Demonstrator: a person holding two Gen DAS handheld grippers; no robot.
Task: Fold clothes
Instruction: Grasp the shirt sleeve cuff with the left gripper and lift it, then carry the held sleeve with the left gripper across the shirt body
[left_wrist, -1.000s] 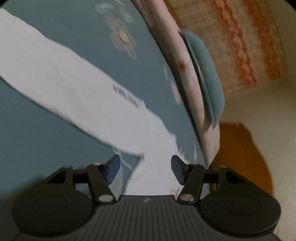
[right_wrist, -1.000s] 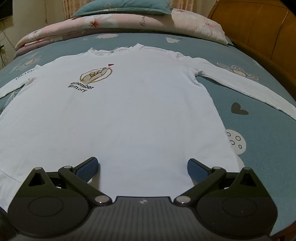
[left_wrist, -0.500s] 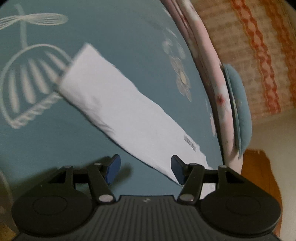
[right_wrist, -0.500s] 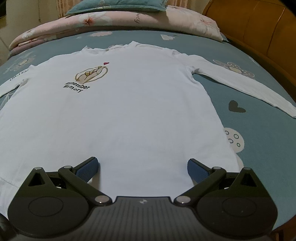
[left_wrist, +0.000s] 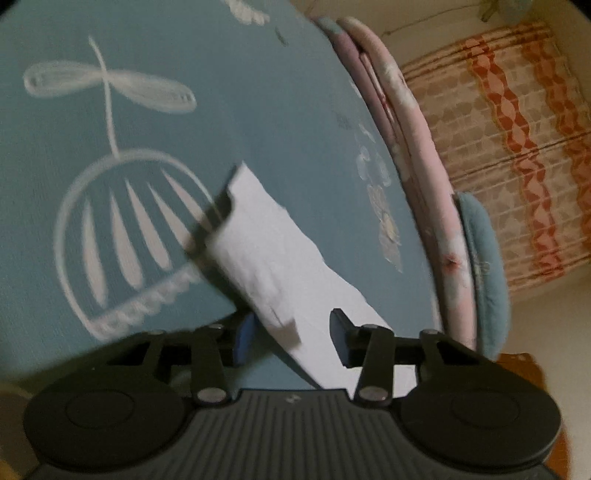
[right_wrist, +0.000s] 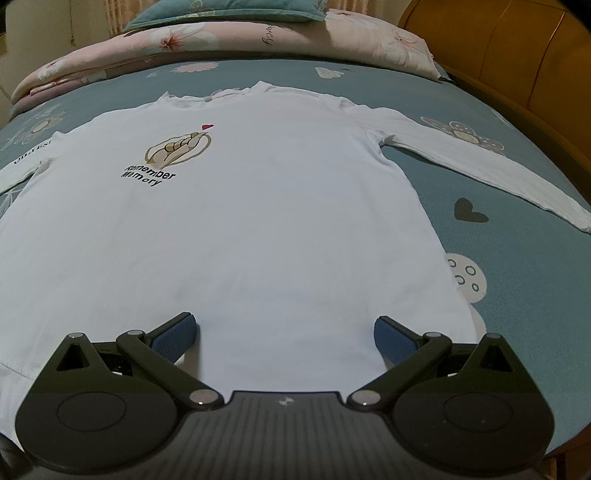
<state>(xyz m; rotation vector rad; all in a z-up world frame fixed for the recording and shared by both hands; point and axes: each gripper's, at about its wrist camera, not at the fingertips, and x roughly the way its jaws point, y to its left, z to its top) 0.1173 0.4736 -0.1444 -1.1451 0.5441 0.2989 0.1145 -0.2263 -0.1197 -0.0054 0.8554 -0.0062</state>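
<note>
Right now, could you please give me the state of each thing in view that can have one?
White shirt: spread flat, face up, unfolded.
Left sleeve: stretched out, lying between the left gripper's fingers.
Right sleeve: stretched out flat.
Left gripper: jaws just been closing, not yet pinching the sleeve.
Right gripper: open above the hem.
Pink quilt: folded.

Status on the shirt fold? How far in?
Done: white shirt lies spread flat on the bed, both sleeves out, no fold yet. In hand: left claw has just been closing around the sleeve end, which sits between its pads; grip not confirmed. Right claw hangs open over the hem. Left: every fold.
</note>
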